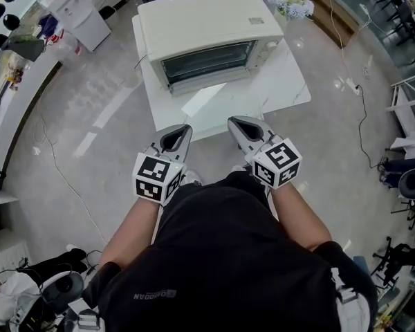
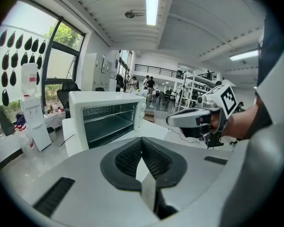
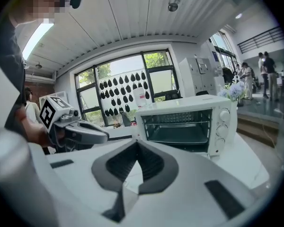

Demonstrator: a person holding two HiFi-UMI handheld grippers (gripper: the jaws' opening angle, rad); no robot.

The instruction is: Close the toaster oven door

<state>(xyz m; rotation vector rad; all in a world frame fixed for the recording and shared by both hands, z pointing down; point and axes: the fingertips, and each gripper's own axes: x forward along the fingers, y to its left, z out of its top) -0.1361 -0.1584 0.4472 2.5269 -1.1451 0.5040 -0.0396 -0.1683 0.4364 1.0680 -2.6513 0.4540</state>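
Note:
A cream toaster oven (image 1: 207,26) stands on a white table (image 1: 290,81), and its glass door (image 1: 211,104) hangs open and lies flat in front of the dark cavity. Both grippers hover side by side just short of the table's near edge, pointing at the oven. My left gripper (image 1: 185,127) is shut with nothing in it, and so is my right gripper (image 1: 232,122). The left gripper view looks over its closed jaws (image 2: 142,140) at the oven (image 2: 106,119), with the right gripper (image 2: 173,121) beside it. The right gripper view shows the oven (image 3: 184,122) and the left gripper (image 3: 103,137).
A water dispenser (image 1: 76,9) stands at the back left and a bunch of flowers (image 1: 290,4) behind the table. Cables trail over the grey floor (image 1: 62,178). Chairs and shelving (image 1: 408,151) crowd the right side, and bags lie at the lower left (image 1: 34,296).

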